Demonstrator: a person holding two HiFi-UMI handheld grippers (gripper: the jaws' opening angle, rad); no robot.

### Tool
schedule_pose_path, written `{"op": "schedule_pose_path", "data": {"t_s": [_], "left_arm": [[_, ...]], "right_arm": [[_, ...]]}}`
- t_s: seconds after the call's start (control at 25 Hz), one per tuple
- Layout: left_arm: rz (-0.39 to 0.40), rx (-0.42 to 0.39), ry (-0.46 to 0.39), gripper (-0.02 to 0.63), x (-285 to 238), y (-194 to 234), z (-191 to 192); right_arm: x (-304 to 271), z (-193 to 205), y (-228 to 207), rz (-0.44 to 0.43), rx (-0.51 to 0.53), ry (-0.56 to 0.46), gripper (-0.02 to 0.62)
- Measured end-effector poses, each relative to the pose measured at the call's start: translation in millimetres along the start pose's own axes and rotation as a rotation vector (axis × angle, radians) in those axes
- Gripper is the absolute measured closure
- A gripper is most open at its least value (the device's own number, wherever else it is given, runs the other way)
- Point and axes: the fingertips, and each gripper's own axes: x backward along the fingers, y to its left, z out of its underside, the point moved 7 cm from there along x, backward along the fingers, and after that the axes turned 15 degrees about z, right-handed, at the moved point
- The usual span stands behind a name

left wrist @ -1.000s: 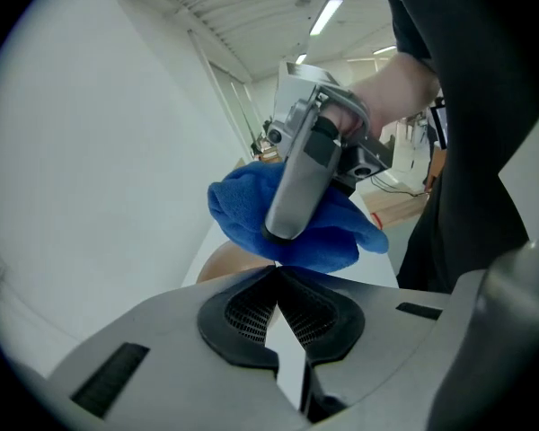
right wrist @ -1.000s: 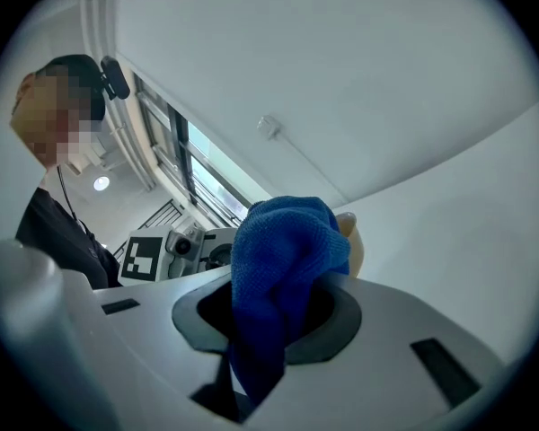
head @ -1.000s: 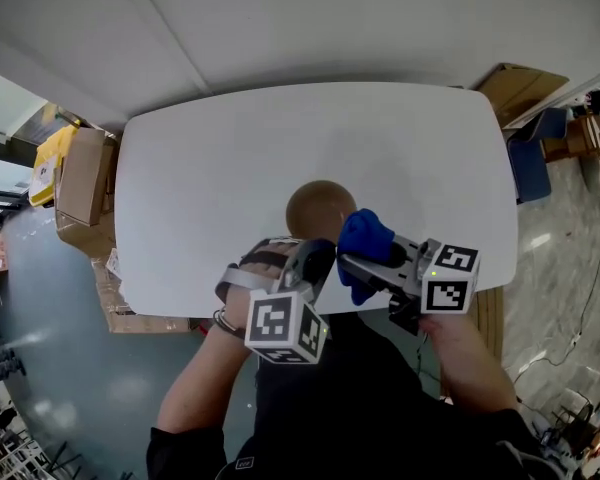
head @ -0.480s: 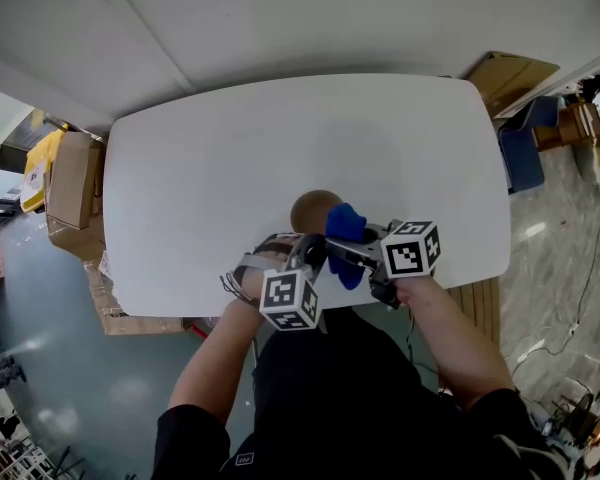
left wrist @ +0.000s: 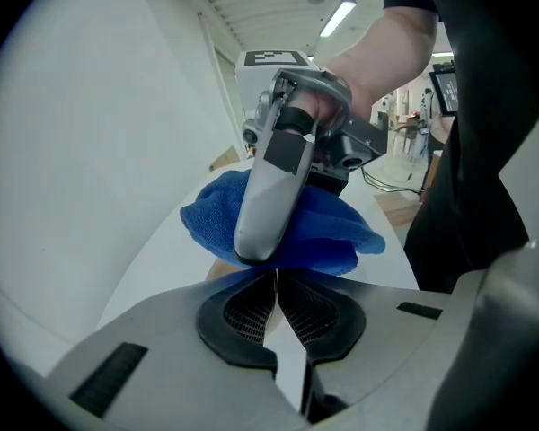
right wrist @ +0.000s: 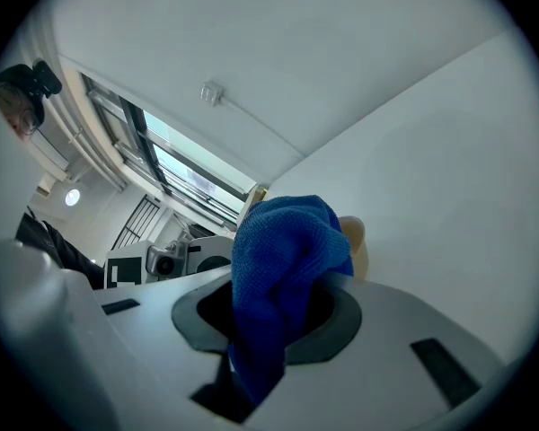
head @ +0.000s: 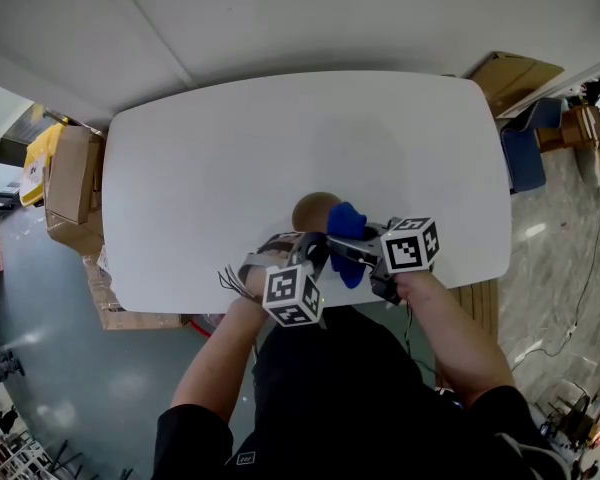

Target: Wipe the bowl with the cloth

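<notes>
Cloth (right wrist: 287, 250) in right gripper (right wrist: 278, 326), against bowl (head: 310, 210) pinched by left gripper (left wrist: 276, 278).

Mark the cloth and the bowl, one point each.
cloth (right wrist: 283, 241), right gripper view, middle of the blue bunch.
bowl (head: 310, 212), head view, bare tan part left of the cloth.

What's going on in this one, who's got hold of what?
A person stands at a white table with tongs in each hand. The right tongs are clamped on a bunched blue cloth, held right at the small brown bowl near the table's front edge. The left tongs are closed at the bowl's near rim, apparently pinching it to steady it. Whether the cloth is actually rubbing the bowl can't be told from this moment.
</notes>
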Motion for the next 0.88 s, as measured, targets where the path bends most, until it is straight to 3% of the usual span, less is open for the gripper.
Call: {"op": "schedule_pose_path", "data": {"t_s": [0.24,0.4,0.52,0.6,0.76,0.84,0.88], "left_arm": [[0.029,0.029,-0.014,0.588,-5,-9,2],[0.051,0.116,-0.080,0.588,5,-12,3],[0.038,0.188,-0.125,0.588,19,-11,13],[0.014,0.256,-0.157,0.588,29,-5,22],[-0.055,0.473,-0.258,0.588,51,20,43],[-0.053,0.583,-0.299,0.581,54,34,52],[-0.034,0.638,-0.314,0.541,53,39,56]], "right_arm": [[0,12,-6,0.007,-0.025,0.014,0.514],[0,17,-10,-0.009,-0.088,0.010,0.514],[-2,22,-10,0.017,-0.078,0.025,0.514],[-3,25,-9,0.029,-0.059,0.039,0.514],[-1,24,-3,0.031,-0.035,0.053,0.514],[-3,23,1,0.040,-0.008,0.066,0.514],[-5,23,4,0.041,0.004,0.075,0.514]]}}
